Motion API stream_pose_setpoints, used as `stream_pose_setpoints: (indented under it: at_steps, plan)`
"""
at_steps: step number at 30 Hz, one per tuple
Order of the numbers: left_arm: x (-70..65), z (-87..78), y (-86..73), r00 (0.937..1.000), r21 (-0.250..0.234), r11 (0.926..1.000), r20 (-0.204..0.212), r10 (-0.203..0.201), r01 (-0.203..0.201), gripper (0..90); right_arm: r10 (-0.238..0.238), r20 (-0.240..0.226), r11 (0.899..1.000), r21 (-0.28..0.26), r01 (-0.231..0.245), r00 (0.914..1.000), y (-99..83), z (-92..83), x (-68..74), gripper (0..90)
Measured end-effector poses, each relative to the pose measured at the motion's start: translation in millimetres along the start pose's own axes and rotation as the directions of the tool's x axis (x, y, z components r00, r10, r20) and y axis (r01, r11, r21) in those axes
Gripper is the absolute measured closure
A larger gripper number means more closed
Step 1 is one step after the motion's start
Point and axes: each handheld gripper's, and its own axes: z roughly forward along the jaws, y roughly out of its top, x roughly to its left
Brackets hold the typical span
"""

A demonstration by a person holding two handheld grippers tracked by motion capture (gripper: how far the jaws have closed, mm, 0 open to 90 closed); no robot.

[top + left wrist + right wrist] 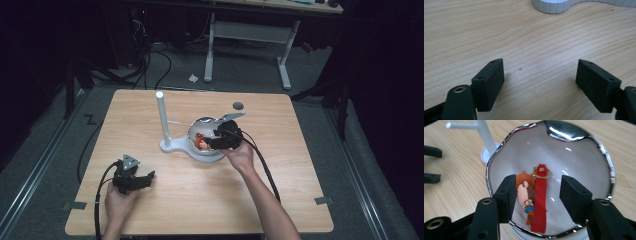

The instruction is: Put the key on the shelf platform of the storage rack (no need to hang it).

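Note:
A keychain with a small cartoon figure (525, 195) and a red strap (541, 202) lies inside a white bowl with a chrome rim (608, 167). My right gripper (536, 195) hovers over the bowl, open, with the keychain lying between its pads; the left pad is close to the figure and the right pad stands apart from the strap. In the high view the bowl (196, 125) sits mid-table with the right gripper (216, 141) at its right side and the keychain (202, 143) inside. My left gripper (149, 178) rests near the front left, open and holding nothing (540, 82).
A white post stand (161, 117) with a short side peg rises just left of the bowl; its ribbed base (551, 6) lies beyond the left gripper. A small dark round disc (238, 105) sits at the far side of the wooden table (280, 190). Cables trail from both grippers.

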Motion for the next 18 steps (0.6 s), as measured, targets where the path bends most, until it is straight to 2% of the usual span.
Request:
stream_pose_setpoints:
  at_steps: [5,18]
  plan:
    - [-0.1,0.1,0.0,1.0,-0.001,1.0,0.0,-0.001,0.001,23.1,0.004,0.019,0.999,-0.049,-0.003,0.9998,0.8,-19.6,-4.7,48.3]
    - [-0.1,0.1,0.0,1.0,-0.001,1.0,0.0,-0.001,0.001,23.1,0.05,0.021,0.993,-0.107,-0.048,0.9985,-4.7,-43.3,-16.8,48.8]
